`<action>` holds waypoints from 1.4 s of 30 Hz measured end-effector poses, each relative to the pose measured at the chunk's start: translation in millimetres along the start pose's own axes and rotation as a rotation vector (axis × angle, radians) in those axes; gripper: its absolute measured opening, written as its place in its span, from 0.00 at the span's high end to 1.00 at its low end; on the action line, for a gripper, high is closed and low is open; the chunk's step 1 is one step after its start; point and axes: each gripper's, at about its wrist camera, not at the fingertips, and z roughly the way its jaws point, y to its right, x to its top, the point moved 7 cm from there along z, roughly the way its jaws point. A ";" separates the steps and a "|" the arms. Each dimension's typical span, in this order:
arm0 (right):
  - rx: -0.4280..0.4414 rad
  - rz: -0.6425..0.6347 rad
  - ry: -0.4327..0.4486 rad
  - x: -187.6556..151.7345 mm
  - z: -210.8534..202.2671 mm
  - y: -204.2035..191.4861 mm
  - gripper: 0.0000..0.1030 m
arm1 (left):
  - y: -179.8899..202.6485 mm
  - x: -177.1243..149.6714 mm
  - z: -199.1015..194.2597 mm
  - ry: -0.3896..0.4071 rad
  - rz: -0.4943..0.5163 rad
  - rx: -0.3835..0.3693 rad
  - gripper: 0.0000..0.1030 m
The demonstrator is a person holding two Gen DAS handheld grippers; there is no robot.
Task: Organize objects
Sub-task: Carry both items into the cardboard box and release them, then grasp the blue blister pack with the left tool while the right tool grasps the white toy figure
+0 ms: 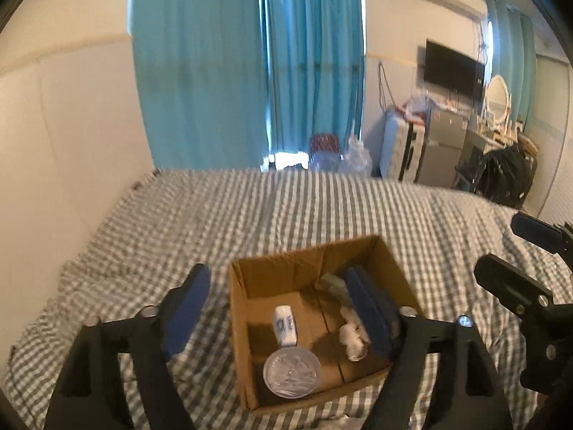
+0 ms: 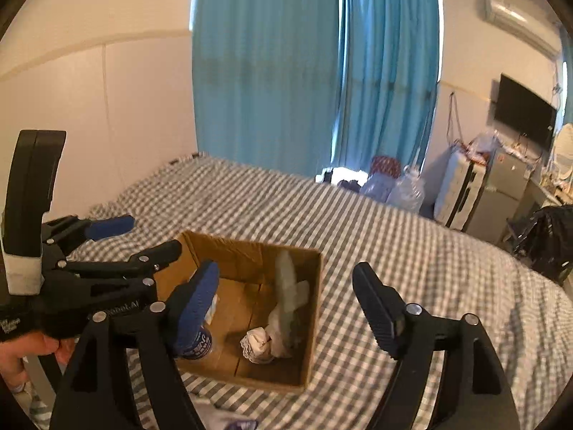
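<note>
Left wrist view: left gripper (image 1: 277,313) spread, empty, above cardboard box (image 1: 308,261) on bed (image 1: 250,208); round lid (image 1: 292,372) at 6 o'clock inside. Right gripper (image 2: 286,308) spread, empty, equally near.

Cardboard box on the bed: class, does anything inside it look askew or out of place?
In the cardboard box, the pale green item leans tilted against the side wall instead of lying flat. The round clear lid and small white packet lie flat.

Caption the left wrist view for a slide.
Open left gripper above a cardboard box holding small items on a checked bed.
</note>
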 end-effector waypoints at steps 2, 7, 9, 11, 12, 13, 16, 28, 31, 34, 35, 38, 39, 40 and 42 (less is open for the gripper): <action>-0.014 -0.013 0.019 6.9 -23.0 2.2 0.23 | -1.0 6.1 -24.3 0.033 0.004 0.003 0.11; -0.051 -0.044 0.068 10.7 -92.9 -0.9 0.22 | 0.7 9.1 -83.5 0.090 0.005 -0.011 0.06; -0.053 -0.047 0.081 9.7 -116.5 -2.1 0.21 | 0.1 3.4 -107.6 0.108 0.008 -0.013 0.06; -0.053 -0.043 0.086 6.6 -135.9 -3.0 0.21 | -3.7 0.1 -122.1 0.115 0.009 -0.015 0.06; -0.053 -0.042 0.087 4.4 -145.5 -4.2 0.21 | -6.7 -5.5 -130.9 0.117 0.004 -0.015 0.05; -0.052 -0.039 0.089 -0.1 -156.7 -8.1 0.21 | -7.0 -9.5 -136.5 0.115 -0.003 -0.014 0.05; -0.037 -0.022 0.093 -14.6 -179.0 -11.4 0.21 | -17.2 -31.2 -153.6 0.112 -0.023 -0.011 0.03; -0.009 0.022 -0.058 -145.5 -141.1 -43.6 0.20 | -26.8 -188.6 -123.0 -0.061 -0.041 0.112 0.03; 0.040 0.041 -0.168 -188.2 -112.0 -59.2 0.21 | -24.5 -229.3 -104.9 -0.138 -0.013 0.137 0.03; 0.095 0.045 -0.279 -226.5 -85.4 -72.3 0.21 | -26.6 -256.3 -97.9 -0.175 0.011 0.137 0.03; 0.111 0.047 -0.305 -235.5 -81.2 -75.9 0.21 | -27.5 -263.7 -96.8 -0.184 0.010 0.131 0.03; 0.152 0.061 -0.367 -254.1 -64.5 -82.8 0.21 | -28.9 -283.3 -93.5 -0.226 0.005 0.116 0.03; 0.159 0.065 -0.380 -257.6 -60.4 -84.6 0.21 | -28.1 -286.3 -92.9 -0.227 0.014 0.120 0.03; 0.178 0.068 -0.394 -259.5 -57.3 -88.0 0.21 | -27.3 -287.6 -92.4 -0.230 0.023 0.124 0.03; 0.209 0.064 -0.419 -263.5 -49.2 -93.9 0.21 | -27.6 -288.7 -88.6 -0.246 0.028 0.116 0.03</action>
